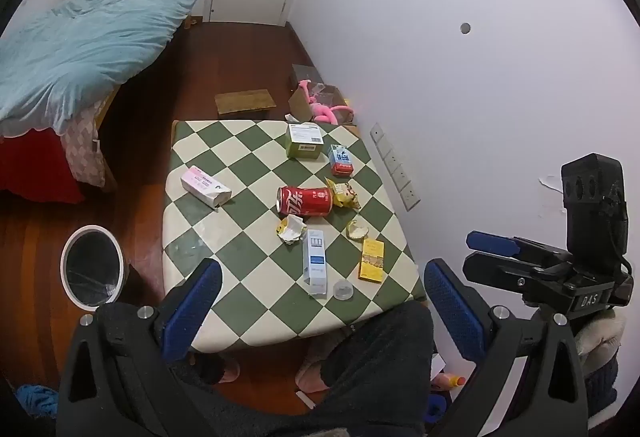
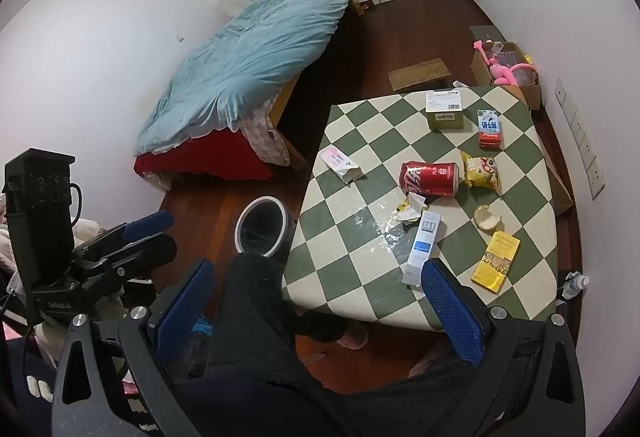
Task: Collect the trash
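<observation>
A green-and-cream checkered table [image 1: 224, 301] [image 2: 360, 285] holds trash: a red cola can [image 1: 305, 201] [image 2: 430, 178] on its side, a yellow snack bag [image 1: 343, 193] [image 2: 481, 170], crumpled paper [image 1: 291, 230] [image 2: 410, 211], a white-blue carton [image 1: 314, 261] [image 2: 422, 247], a yellow box [image 1: 371, 259] [image 2: 496, 261] and a pink-white pack [image 1: 205, 186] [image 2: 342, 164]. A white-rimmed bin [image 1: 93, 265] [image 2: 262, 226] stands on the floor left of the table. My left gripper [image 1: 322, 311] and right gripper [image 2: 318, 311] are open and empty, held above the table's near edge.
A green box [image 1: 305, 140] [image 2: 445, 109], a blue-red carton [image 1: 341, 159] [image 2: 489, 129], a round lid [image 1: 343, 290] and a food scrap [image 1: 357, 229] [image 2: 487, 218] also lie on the table. A bed [image 1: 88, 49] stands at left. A cardboard box with a pink toy [image 1: 324, 105] sits by the wall.
</observation>
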Demonstrator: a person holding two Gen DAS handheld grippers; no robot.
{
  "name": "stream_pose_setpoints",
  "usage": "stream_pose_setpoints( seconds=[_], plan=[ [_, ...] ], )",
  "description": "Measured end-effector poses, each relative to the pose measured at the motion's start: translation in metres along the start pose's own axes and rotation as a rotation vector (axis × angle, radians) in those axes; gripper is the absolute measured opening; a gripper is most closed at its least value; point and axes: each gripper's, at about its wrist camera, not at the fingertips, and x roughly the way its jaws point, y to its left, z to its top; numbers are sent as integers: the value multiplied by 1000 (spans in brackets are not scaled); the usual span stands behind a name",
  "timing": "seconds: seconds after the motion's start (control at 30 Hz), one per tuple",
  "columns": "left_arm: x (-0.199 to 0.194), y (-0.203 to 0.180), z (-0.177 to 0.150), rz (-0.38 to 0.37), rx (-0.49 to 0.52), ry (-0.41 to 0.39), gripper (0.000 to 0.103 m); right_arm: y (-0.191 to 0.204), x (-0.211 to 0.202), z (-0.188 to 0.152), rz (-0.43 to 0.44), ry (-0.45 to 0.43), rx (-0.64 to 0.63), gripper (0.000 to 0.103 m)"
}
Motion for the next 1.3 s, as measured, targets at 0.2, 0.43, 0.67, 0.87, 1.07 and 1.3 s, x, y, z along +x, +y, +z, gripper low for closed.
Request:
stream_pose_setpoints(
  seconds=[0.2,0.43,0.67,0.87,1.07,1.3],
  plan=[
    [4,-3,0,5,22,-9,103,2,4,-1,-2,3,0,103],
    [3,-2,0,1,25,-14,103,-5,2,-1,10,-8,5,103],
    [4,-5,1,-2,24,-15,103,-6,0,-1,7,-12,5,103],
    [2,-10,3,5,25,-26,103,-4,-4,1,0,-19,8,103],
    [2,-12,4,3,26,-32,103,-4,-6,1,-9,-28,11,103],
    [-2,-12,3,-9,25,-40,103,-3,-6,0,-9,-30,9,103]
  ],
)
